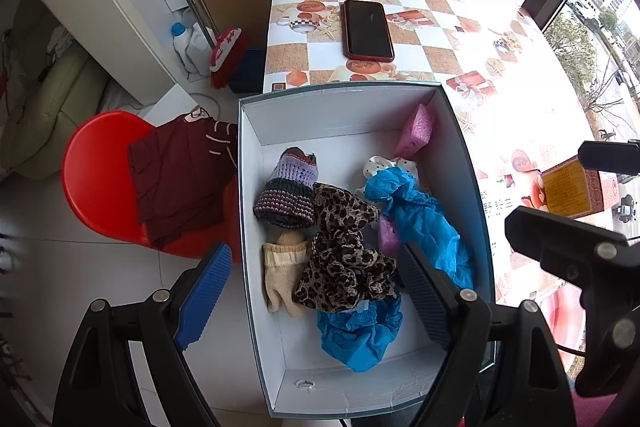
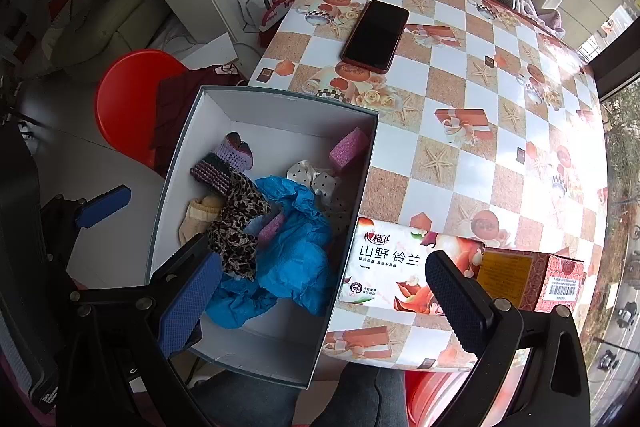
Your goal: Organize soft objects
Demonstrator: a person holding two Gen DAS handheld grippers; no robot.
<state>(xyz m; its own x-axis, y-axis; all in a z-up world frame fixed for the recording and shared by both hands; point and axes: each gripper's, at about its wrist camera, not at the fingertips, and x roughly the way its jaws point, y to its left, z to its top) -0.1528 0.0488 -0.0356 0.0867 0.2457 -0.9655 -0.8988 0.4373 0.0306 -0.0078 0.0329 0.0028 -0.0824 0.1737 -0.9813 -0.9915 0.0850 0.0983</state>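
Tissue pack (image 2: 384,267) only in right view, both tools (image 1: 316,291) (image 2: 320,291) spread, empty.

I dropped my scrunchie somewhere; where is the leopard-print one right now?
In both views the leopard-print scrunchie lies mid-box, between the beige sock and blue shoe covers, below the knitted hat.

The box (image 1: 344,115) is white inside with a grey-blue rim. In it lie a leopard-print scrunchie (image 1: 344,251), crumpled bright blue cloth (image 1: 420,223), a purple-and-grey knit hat (image 1: 288,191), a beige glove (image 1: 282,275), a pink sponge (image 1: 418,127) and white fabric with black dots (image 1: 390,165). The tablecloth (image 2: 460,107) is checked orange and white. The phone (image 2: 376,35) is black, red-edged.
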